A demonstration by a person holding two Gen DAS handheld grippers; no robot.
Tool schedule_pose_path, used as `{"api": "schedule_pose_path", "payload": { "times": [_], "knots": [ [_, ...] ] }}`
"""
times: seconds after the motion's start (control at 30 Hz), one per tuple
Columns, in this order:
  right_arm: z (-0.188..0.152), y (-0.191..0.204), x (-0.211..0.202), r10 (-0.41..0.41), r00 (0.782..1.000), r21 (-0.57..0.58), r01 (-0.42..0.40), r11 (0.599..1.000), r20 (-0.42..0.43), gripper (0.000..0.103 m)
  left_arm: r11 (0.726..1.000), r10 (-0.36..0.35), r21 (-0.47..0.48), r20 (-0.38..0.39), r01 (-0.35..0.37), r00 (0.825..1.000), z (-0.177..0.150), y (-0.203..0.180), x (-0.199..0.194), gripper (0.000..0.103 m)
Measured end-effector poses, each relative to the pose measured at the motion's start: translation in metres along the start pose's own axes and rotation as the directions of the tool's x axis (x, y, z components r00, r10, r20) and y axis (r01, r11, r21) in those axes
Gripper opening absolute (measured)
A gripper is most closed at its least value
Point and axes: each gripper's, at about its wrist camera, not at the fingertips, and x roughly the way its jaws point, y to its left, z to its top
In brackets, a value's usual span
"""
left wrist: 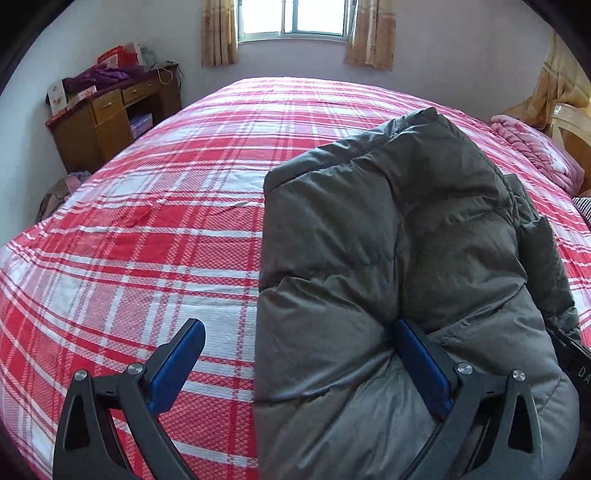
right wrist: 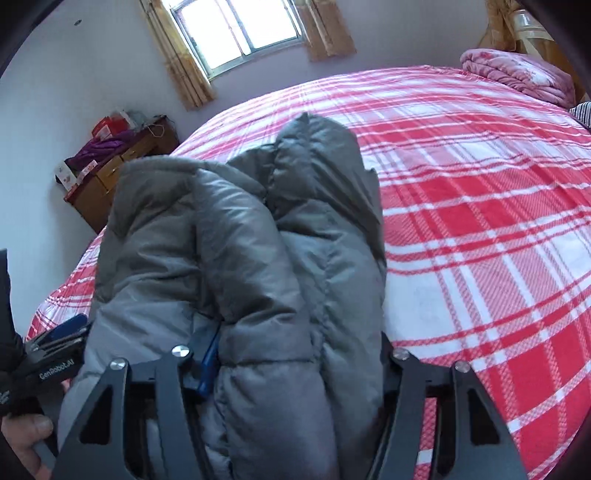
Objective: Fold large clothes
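The left gripper (left wrist: 301,339) has its jaws spread wide. Its left blue pad stands clear over the bed (left wrist: 147,229), touching nothing. Its right pad is pressed into a crease of the grey padded jacket (left wrist: 388,240), so only the near face of that pad shows. Nothing is pinched between the two pads, though the jacket's left edge lies in the gap between them.

The right gripper (right wrist: 295,354) is harder to read. Its left blue pad shows only as a thin strip at a fold of the jacket (right wrist: 236,258). Its right finger is buried behind the bulging cloth, tip hidden. A thick roll of jacket fills the space between the fingers, but whether the pads actually press on it I cannot tell.

The jacket lies bunched and folded on the red and white checked bed (right wrist: 480,221), stretching from both grippers toward the far edge; its nearest part runs out of the bottom of both views.

At the lower left of the right wrist view, the left gripper's body and a person's hand (right wrist: 26,435) are partly cut off by the edge.

Further out stand a wooden desk (left wrist: 99,122) piled with purple cloth, a folded pink quilt (right wrist: 517,74) and a curtained window (left wrist: 295,18).
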Motion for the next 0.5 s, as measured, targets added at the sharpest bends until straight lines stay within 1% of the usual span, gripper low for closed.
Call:
{"api": "schedule_pose_path", "payload": {
  "times": [0.07, 0.13, 0.17, 0.2, 0.27, 0.37, 0.4, 0.43, 0.47, 0.5],
  "knots": [
    [0.002, -0.003, 0.003, 0.011, 1.0, 0.026, -0.01, 1.0, -0.016, 0.067, 1.0, -0.018, -0.009, -0.007, 0.018, 1.0, 0.001, 0.002, 0.003, 0.102],
    [0.003, -0.006, 0.005, 0.033, 0.999, 0.043, -0.032, 0.999, -0.022, 0.071, 1.0, -0.031, 0.001, -0.004, 0.031, 1.0, 0.0, 0.0, 0.002, 0.102],
    [0.003, -0.005, 0.006, 0.04, 0.999, 0.036, -0.039, 0.999, -0.025, 0.071, 0.999, -0.032, 0.009, -0.002, 0.032, 0.999, 0.0, -0.002, 0.002, 0.102],
    [0.003, -0.003, 0.006, 0.043, 0.999, 0.02, -0.042, 0.999, -0.024, 0.068, 0.999, -0.032, 0.016, 0.001, 0.032, 0.999, 0.0, -0.003, 0.002, 0.102],
    [0.0, -0.002, 0.004, 0.087, 0.996, 0.007, -0.087, 0.996, -0.015, 0.068, 0.999, -0.033, 0.028, 0.005, 0.033, 0.999, 0.0, -0.007, 0.003, 0.102],
    [0.0, -0.006, 0.004, 0.126, 0.992, 0.036, -0.125, 0.991, -0.022, 0.071, 0.998, -0.054, 0.031, -0.001, 0.054, 0.999, 0.001, -0.009, 0.005, 0.102],
    [-0.001, -0.006, 0.006, 0.133, 0.991, 0.037, -0.132, 0.991, -0.027, 0.071, 0.997, -0.069, 0.038, -0.003, 0.069, 0.998, 0.001, -0.01, 0.005, 0.099],
    [0.001, -0.006, 0.006, 0.136, 0.99, 0.035, -0.135, 0.99, -0.033, 0.069, 0.994, -0.097, 0.051, -0.003, 0.097, 0.995, 0.001, -0.012, 0.004, 0.086],
    [0.001, -0.005, 0.005, 0.138, 0.99, 0.032, -0.137, 0.99, -0.035, 0.06, 0.99, -0.128, 0.067, -0.004, 0.128, 0.992, 0.001, -0.015, 0.002, 0.071],
    [0.001, -0.005, 0.003, 0.157, 0.987, 0.031, -0.156, 0.987, -0.031, 0.043, 0.986, -0.13, 0.103, 0.009, 0.129, 0.991, 0.0, -0.02, -0.003, 0.069]
  ]
}}
